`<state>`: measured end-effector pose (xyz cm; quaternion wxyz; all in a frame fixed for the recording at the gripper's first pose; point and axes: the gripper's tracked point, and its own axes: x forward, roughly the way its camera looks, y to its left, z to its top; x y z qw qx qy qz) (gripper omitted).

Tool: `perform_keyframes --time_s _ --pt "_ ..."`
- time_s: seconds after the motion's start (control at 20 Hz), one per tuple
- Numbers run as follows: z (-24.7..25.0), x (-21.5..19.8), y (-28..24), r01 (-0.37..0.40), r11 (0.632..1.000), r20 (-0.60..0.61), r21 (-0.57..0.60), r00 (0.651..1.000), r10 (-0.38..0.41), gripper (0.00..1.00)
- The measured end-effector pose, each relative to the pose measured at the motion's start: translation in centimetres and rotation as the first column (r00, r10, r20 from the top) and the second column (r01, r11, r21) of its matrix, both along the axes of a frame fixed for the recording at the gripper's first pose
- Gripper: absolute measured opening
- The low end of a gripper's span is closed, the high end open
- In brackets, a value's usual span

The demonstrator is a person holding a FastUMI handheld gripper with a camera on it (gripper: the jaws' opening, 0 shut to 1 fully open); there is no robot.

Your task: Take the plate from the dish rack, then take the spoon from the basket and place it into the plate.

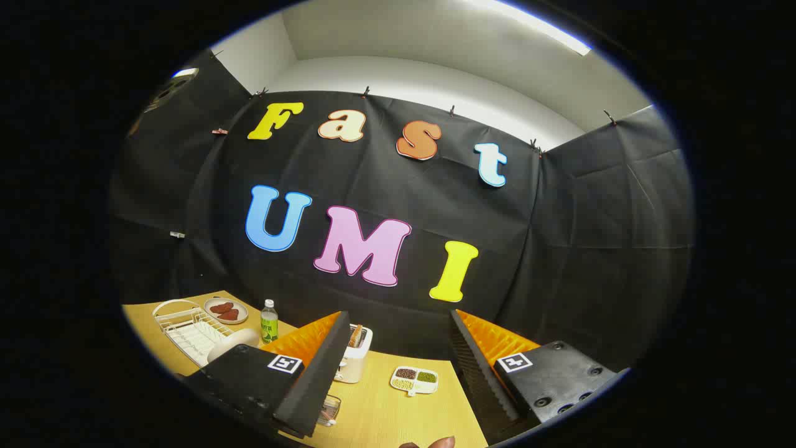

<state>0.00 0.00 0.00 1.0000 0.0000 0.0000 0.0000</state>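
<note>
Above the wooden table point(385, 417), the gripper point(398, 348) gapes empty; wire dish rack point(189, 330) beyond.

- Black cloth wall point(559, 249) hangs ahead of me, pegged along its top.
- White wall point(435, 81) rises behind it.
- Ceiling light point(535, 25) glows overhead.
- Wooden table point(385, 410) lies below me.

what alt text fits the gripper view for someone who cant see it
The gripper is open and holds nothing, raised over a wooden table. Beyond the fingers lie a divided tray and a toaster; off to the left stand a dish rack, a plate and a bottle.
</note>
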Motion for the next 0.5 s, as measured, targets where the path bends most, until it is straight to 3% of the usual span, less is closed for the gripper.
perform_keyframes --time_s 0.5 --pt "-0.3 0.8 1.3 -0.010 1.000 -0.023 0.027 1.000 0.011 0.97"
